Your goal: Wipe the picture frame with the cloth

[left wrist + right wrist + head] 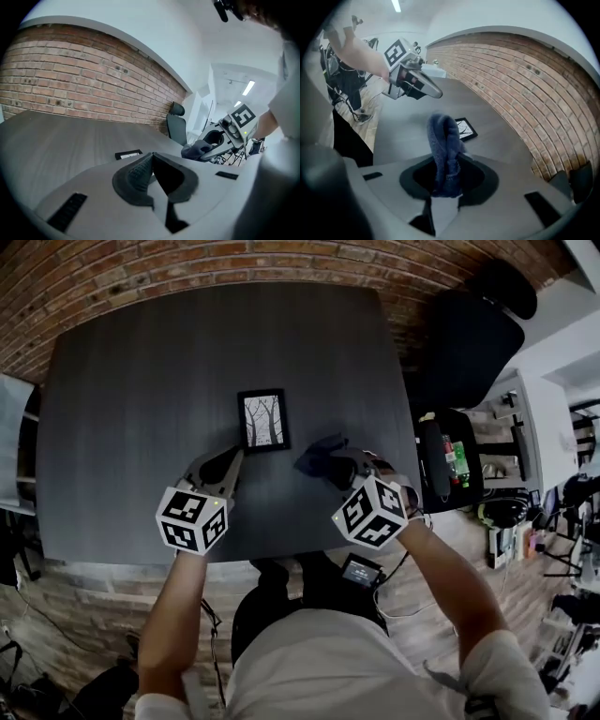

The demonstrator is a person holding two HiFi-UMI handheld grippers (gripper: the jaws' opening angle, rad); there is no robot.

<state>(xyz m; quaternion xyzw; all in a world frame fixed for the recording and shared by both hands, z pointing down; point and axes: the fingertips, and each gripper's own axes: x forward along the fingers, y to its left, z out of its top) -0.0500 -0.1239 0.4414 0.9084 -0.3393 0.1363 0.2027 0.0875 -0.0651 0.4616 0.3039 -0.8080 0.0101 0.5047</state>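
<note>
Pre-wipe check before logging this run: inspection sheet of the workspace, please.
Surface: dark table.
Job's things: frame lies flat mid-table; cloth is lifted off the table.
Clutter: nothing seen on the table.
Tools: left tool shut, empty; right tool shut on cloth; both near the table's near edge.
Cables: cable trails below the right tool.
Surroundings: brick wall, chair, cluttered cart at right.

Black picture frame point(262, 421), tree drawing, flat on table point(122, 427); dark blue cloth point(444, 150) bunched in right hand-held gripper point(349, 470)
</note>
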